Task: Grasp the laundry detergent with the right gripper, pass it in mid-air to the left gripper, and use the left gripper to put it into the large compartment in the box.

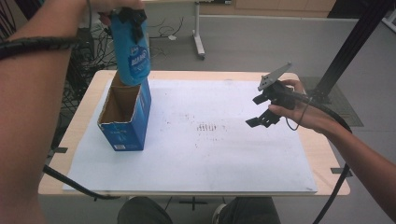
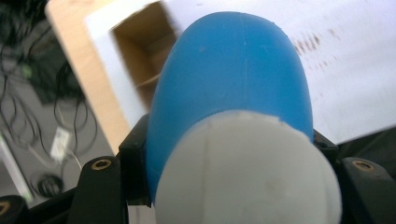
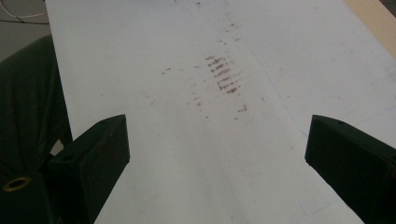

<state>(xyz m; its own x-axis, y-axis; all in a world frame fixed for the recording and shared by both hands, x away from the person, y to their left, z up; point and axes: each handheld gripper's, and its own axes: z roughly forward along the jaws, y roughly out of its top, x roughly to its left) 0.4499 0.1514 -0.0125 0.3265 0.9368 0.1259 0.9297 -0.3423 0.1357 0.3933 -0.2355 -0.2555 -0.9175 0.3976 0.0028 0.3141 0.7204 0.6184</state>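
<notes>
**Blue bottle over the open carton**

I have the blue plastic bottle with the white cap (image 1: 133,51) clamped in my left gripper (image 1: 128,16), hanging base-down over the far end of the open blue cardboard carton (image 1: 126,114) at the left of the counter (image 1: 196,135). The bottle's base sits just at the carton's mouth. My judgement: to do this step well I should keep the bottle upright, move it straight along the carton's opening, and avoid catching the rim, since the carton is light and may tip. My right gripper (image 1: 261,114) hovers at the right with its jaws spread and nothing between them, free to steady the carton.

Count: one bottle, one carton, two grippers, one white sheet (image 1: 224,154) on the counter.
</notes>
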